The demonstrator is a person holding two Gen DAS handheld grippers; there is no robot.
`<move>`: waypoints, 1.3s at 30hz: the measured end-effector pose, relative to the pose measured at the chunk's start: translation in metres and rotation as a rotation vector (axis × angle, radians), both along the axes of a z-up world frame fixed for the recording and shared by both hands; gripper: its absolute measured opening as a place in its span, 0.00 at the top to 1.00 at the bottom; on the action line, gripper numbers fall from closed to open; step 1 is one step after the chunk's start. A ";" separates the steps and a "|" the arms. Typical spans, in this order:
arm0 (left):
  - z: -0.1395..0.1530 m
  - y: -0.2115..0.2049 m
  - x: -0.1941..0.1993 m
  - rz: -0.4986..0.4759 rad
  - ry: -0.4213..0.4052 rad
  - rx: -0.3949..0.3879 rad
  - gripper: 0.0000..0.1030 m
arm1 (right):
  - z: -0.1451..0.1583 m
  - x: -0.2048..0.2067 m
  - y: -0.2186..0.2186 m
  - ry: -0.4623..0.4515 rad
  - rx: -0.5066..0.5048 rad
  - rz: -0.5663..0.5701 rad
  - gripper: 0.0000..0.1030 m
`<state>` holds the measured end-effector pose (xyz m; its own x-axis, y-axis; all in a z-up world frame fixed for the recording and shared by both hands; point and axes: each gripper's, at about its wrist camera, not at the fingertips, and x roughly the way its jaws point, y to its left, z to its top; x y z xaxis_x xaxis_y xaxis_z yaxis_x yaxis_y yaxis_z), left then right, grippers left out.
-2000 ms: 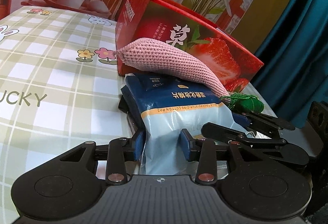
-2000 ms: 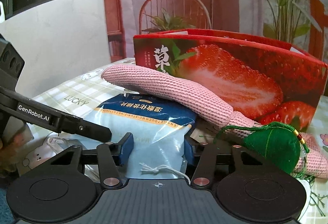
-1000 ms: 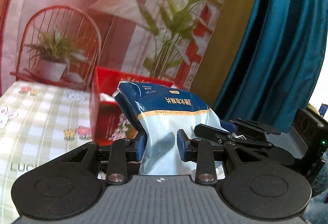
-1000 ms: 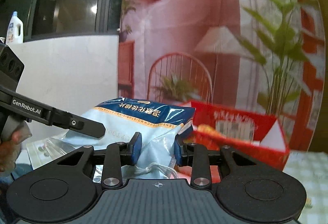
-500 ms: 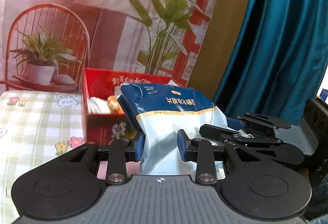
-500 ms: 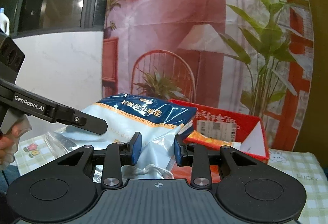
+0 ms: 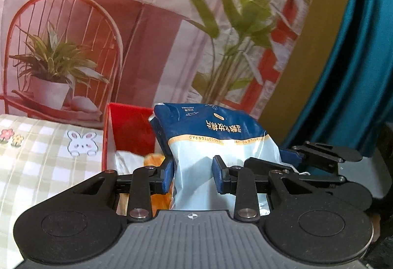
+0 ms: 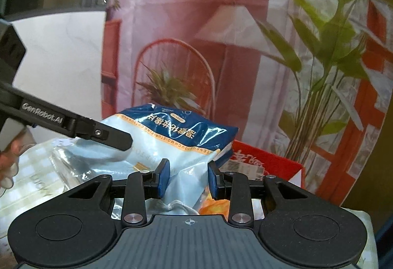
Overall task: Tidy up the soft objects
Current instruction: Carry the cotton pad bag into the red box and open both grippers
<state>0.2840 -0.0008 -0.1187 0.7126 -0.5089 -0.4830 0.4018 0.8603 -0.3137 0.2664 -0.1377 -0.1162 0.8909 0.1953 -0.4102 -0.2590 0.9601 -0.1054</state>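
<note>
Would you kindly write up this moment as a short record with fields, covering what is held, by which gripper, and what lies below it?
held item: blue and white cotton pad bag
left gripper: shut on the bag's lower part
right gripper: shut on the same bag
bag position: lifted, above the open red box
box contents: something white and something orange, blurred
surface: checked tablecloth with a rabbit print
person: a hand at the left edge of the right wrist view

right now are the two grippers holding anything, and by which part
Both are shut on the blue and pale plastic cotton pad bag. The left gripper and the right gripper each pinch its pale lower end, side by side.
</note>
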 end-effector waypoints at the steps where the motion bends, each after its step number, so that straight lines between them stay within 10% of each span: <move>1: 0.000 -0.002 0.006 0.002 -0.012 0.013 0.67 | 0.000 0.008 -0.002 0.007 -0.001 -0.006 0.71; 7: 0.000 -0.019 0.033 0.002 -0.085 0.113 0.67 | -0.011 0.052 0.000 0.029 -0.078 -0.060 0.71; 19: -0.034 -0.015 0.052 -0.007 0.034 0.203 0.52 | -0.057 0.088 0.006 0.239 -0.073 -0.081 0.70; 23: -0.029 -0.015 0.049 0.019 -0.002 0.223 0.21 | -0.059 0.089 0.011 0.244 -0.109 -0.124 0.58; 27: -0.022 -0.018 0.043 0.035 -0.026 0.252 0.04 | -0.055 0.080 0.015 0.209 -0.144 -0.137 0.23; 32: -0.015 -0.018 0.031 0.051 -0.026 0.287 0.01 | -0.048 0.067 0.009 0.169 -0.111 -0.175 0.01; 39: -0.004 -0.012 0.016 0.116 0.000 0.297 0.00 | -0.037 0.044 -0.001 0.155 -0.088 -0.206 0.01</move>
